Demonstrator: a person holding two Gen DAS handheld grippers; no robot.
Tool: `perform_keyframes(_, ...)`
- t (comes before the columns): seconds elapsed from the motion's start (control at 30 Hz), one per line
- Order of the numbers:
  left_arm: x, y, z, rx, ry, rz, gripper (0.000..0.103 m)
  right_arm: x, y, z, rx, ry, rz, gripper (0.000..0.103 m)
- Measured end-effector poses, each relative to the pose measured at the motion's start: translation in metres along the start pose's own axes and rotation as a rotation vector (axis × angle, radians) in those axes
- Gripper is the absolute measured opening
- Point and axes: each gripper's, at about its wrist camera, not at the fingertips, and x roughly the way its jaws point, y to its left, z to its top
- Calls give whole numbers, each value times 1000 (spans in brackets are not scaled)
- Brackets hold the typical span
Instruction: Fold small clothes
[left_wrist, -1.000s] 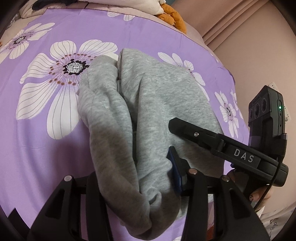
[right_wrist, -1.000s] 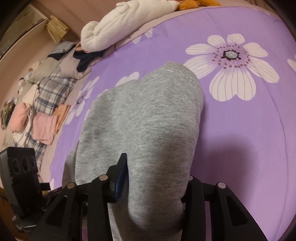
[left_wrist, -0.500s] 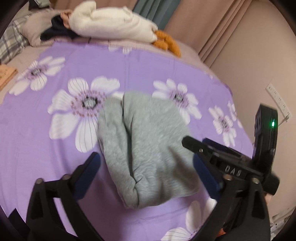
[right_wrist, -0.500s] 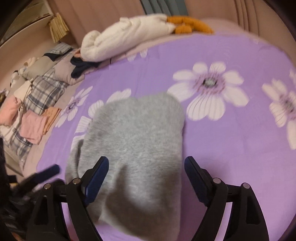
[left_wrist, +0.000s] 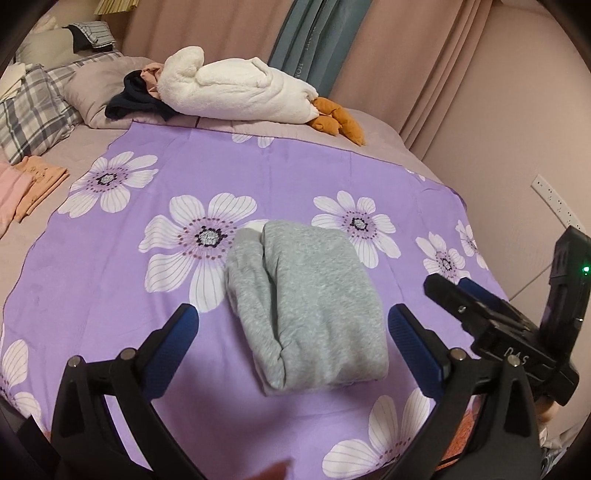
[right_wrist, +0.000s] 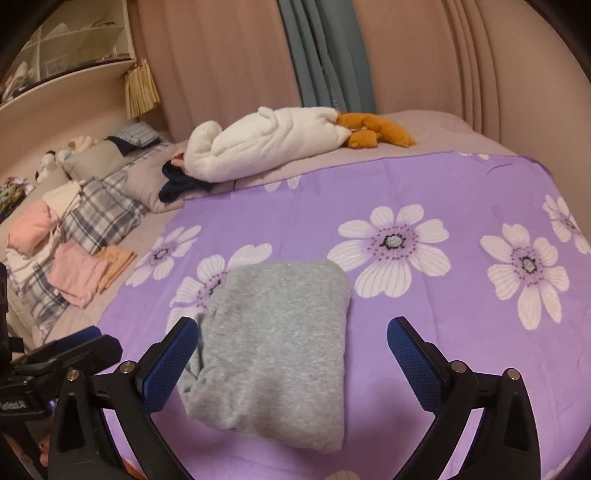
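your left hand-held gripper (left_wrist: 291, 325) is spread wide, its blue-padded fingers (left_wrist: 173, 339) standing either side of the folded grey garment (left_wrist: 306, 306) without touching it. your right hand-held gripper (right_wrist: 291, 343) is spread just as wide and holds nothing; the same grey garment (right_wrist: 273, 347) lies between and beyond its fingers (right_wrist: 413, 354). the garment sits as a compact folded bundle on the purple flowered sheet (left_wrist: 110, 302), near the middle of the bed, with a rolled edge showing along its left side in your left wrist view. in that view your right gripper's black body appears at the far right, just beside the garment but clear of it. at the head of the bed lie a white plush toy (right_wrist: 266, 144) with orange feet, plaid pillows (right_wrist: 99, 214), and a small stack of pink and orange folded clothes (right_wrist: 88, 273) well apart from the grey bundle.
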Motion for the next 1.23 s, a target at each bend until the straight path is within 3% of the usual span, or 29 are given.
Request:
perform_keyframes(0.5,-2,-5,-20,24,33,20,103,-4,2,-18,28,18,-20,101)
perform_keyframes(0.67,-2,-6,-21,24,37,23,103,-5,4,-21,12,19,-63,101)
perform_keyframes(1.23,-6,-9,-21,19,34,17,103,-12,3,-24,-2,10,-94,101)
